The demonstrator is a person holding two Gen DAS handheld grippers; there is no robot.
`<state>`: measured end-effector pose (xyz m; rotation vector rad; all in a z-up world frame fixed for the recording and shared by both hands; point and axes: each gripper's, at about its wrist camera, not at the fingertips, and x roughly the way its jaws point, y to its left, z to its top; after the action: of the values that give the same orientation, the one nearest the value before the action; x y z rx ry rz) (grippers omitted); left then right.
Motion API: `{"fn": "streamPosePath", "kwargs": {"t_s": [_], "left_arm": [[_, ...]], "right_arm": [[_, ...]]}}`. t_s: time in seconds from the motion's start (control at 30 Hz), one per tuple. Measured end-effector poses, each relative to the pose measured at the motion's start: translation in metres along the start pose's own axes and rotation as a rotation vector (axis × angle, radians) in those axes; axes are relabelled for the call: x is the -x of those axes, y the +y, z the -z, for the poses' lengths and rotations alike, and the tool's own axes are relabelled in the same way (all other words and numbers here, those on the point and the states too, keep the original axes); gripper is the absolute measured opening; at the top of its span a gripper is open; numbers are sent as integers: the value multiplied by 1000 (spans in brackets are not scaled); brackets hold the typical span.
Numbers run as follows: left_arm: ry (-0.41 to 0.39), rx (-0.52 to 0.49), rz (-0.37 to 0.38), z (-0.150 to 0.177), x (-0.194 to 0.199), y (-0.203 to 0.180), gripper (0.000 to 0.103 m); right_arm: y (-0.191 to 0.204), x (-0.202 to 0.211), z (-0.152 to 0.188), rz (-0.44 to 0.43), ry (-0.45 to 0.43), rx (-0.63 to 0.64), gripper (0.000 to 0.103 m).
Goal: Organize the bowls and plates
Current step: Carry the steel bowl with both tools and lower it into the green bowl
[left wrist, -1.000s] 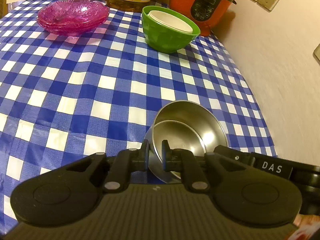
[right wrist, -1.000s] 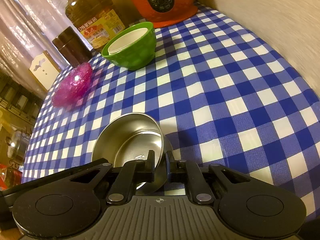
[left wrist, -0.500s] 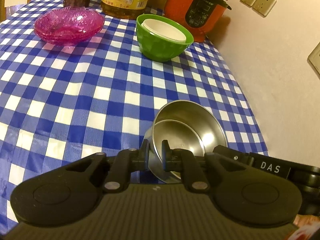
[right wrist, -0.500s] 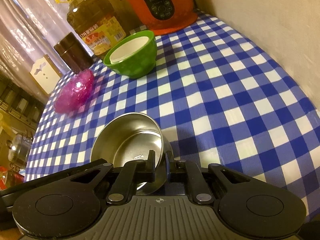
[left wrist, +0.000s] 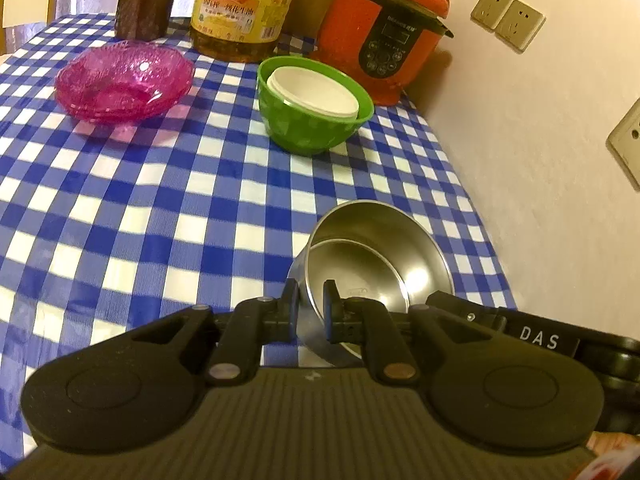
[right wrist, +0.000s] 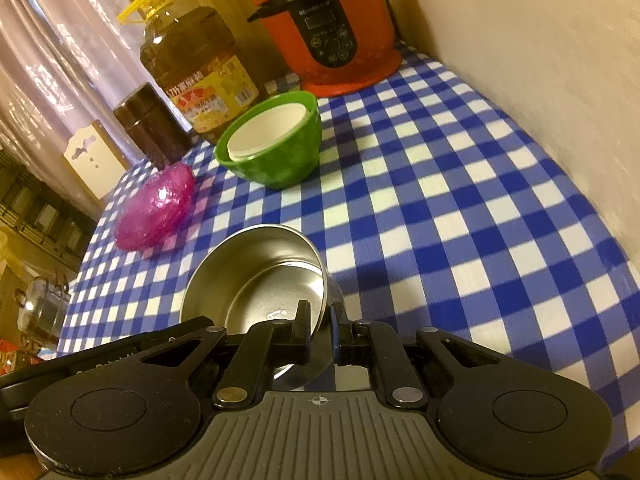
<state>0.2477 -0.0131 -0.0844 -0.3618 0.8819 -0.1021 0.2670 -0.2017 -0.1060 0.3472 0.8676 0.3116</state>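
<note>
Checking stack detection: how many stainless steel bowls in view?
2: the larger round stainless steel bowl, clamped at its rim by both hand-held grippers (left, right), and a smaller stainless steel bowl nested inside. More could hide underneath.

Both wrist views sit low and close behind steel bowls (left wrist: 376, 264) (right wrist: 256, 276), facing 12 o'clock across the table (left wrist: 160, 208) (right wrist: 460, 208), sharing the cooker (left wrist: 384, 36) (right wrist: 328, 28).
</note>
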Motion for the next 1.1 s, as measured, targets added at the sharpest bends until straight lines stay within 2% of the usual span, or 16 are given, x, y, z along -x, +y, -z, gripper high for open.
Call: {"fn": "streamPosePath", "kwargs": {"t_s": [0.3,0.57,1.1], "left_arm": [[-34,-5,18,-35,-2,-9,11],[-69,2,34,-80,-8,-16,11],[-89,4,34,-145,-48,-12,11]], "right_arm": [[6,1,-34,-8,-41,9,10],[12,-4,-76,-21,-71,16,10],[21,-48,-146,-20,-99,43,9]]}}
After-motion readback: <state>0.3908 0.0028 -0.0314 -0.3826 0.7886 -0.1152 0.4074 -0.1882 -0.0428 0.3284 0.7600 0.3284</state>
